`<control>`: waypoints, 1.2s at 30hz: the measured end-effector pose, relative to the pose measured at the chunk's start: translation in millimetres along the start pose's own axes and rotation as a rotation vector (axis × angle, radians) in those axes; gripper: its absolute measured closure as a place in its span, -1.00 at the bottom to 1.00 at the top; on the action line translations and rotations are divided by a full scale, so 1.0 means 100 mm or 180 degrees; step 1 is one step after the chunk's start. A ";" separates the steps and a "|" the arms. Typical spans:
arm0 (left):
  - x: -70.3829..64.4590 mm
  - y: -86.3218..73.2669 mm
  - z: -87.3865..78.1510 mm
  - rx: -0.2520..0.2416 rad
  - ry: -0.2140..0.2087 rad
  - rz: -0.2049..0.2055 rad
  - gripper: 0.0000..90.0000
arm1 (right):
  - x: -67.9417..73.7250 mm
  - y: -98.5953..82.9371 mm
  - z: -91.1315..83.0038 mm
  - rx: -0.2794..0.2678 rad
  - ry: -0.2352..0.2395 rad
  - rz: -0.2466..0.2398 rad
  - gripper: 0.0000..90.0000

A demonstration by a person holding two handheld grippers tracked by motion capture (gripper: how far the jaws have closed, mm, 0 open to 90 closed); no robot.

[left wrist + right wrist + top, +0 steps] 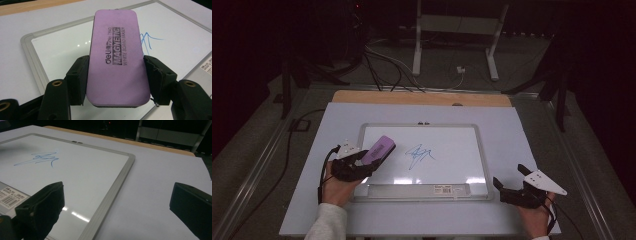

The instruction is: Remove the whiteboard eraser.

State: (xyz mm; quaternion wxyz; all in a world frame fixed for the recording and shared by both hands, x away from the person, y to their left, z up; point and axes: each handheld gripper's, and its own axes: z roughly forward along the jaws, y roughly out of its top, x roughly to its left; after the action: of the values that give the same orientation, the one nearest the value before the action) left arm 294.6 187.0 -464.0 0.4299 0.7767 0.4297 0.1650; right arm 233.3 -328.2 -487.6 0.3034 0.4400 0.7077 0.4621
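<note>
Purple magnetic whiteboard eraser clamped in my left gripper | blue scribble just ahead, unwiped | next, I judge: press flat, sweep | right gripper wide, empty

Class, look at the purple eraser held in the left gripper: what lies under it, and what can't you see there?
Under the purple eraser lies the whiteboard, with blue scribble beside it. The left gripper clamps its sides. The eraser's underside and the board directly beneath stay hidden.
</note>
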 end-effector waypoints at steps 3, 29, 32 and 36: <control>-0.01 0.01 0.01 0.0004 -0.0007 0.0003 -0.07 | 0.00 0.00 0.00 0.0001 0.0000 0.0001 -1.00; -0.09 0.05 0.25 0.0022 -0.0076 0.0066 -0.07 | 0.00 0.00 0.00 0.0006 -0.0004 0.0007 -1.00; -0.12 0.05 0.29 0.0037 -0.0092 0.0072 -0.07 | 0.00 0.00 0.00 0.0001 -0.0004 0.0006 -1.00; -0.15 0.04 0.34 0.0073 -0.0103 0.0090 -0.07 | 0.00 0.00 0.00 0.0005 -0.0003 -0.0003 -1.00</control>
State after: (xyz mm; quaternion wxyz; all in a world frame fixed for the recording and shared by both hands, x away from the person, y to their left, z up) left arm 309.9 155.8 -478.7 0.4255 0.7901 0.4136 0.1534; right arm 233.4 -327.9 -487.7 0.3036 0.4401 0.7081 0.4611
